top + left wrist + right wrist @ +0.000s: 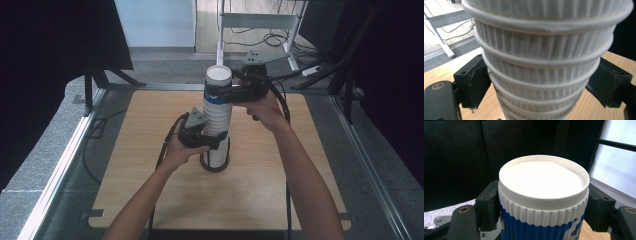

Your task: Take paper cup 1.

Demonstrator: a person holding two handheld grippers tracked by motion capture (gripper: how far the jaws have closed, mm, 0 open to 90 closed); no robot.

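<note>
High view: a tall stack of ribbed paper cups (217,117) stands near the centre of the frame on the wooden tabletop (150,165), its foot set in a dark round holder (215,162). The top cup (219,87) is white at the rim with a blue band below.

Your left gripper (202,136), at centre left of the frame, is closed around the lower part of the stack, just above the holder; your left hand (180,150) holds it from below and to the left. Your right gripper (227,92), higher in the frame, is clamped on the top cup just under its rim, with your right hand (265,107) behind it to the right. A grey three-cornered plate (196,118) sits on top of the left gripper.

Left gripper view: the stack of ribbed paper cups (544,65) runs from top to bottom of the frame as a series of white rolled rims; the two black jaws press against it at lower left and lower right.

Right gripper view: the top cup (544,195) stands at the centre, its rim toward you and its ribbed white and blue wall below; both jaws touch its wall at left and right.

Background: cables (275,37) lie on the floor at the upper centre of the high view, beside a white frame (260,22).
</note>
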